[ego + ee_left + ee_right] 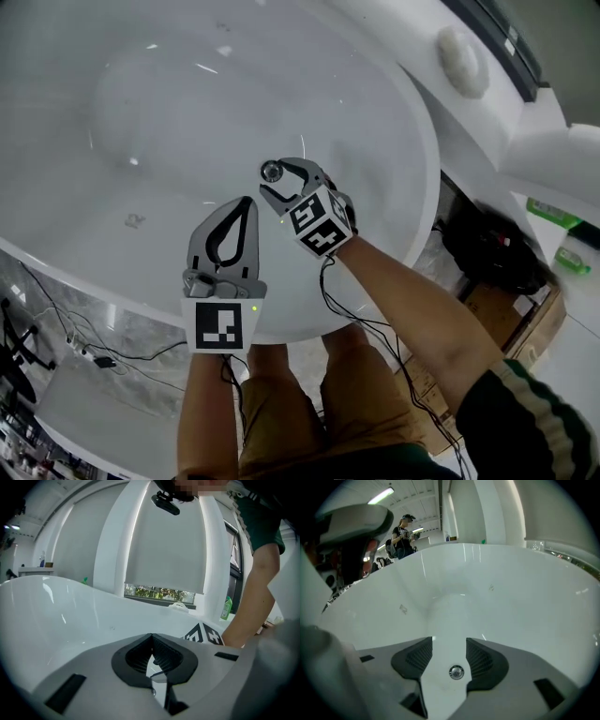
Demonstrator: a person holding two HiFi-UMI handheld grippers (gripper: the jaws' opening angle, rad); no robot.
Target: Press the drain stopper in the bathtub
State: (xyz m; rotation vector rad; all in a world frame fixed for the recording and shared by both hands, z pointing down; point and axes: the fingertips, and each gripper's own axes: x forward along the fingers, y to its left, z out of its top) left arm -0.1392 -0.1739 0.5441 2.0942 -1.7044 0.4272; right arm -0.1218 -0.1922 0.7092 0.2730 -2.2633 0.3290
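The white bathtub (pixel 187 112) fills the head view. Its small round chrome drain stopper (pixel 272 171) lies on the tub floor. My right gripper (pixel 273 178) is open, and the stopper shows in the gap between its fingers. In the right gripper view the drain stopper (pixel 456 671) lies between the two dark pads (pixel 417 656) of the right gripper (pixel 449 644), below them and untouched. My left gripper (pixel 247 202) hangs just left of the right one, over the tub's near wall, shut with nothing in it. In its own view the left gripper (pixel 152 637) has its jaws pressed together.
The tub's near rim (pixel 112 281) curves under both forearms. A white round fitting (pixel 462 61) sits on the far ledge. Green bottles (pixel 553 214), a black bag (pixel 492 248) and boxes stand to the right. Cables (pixel 94 356) lie on the floor at the left. A person (pixel 404 536) stands far behind.
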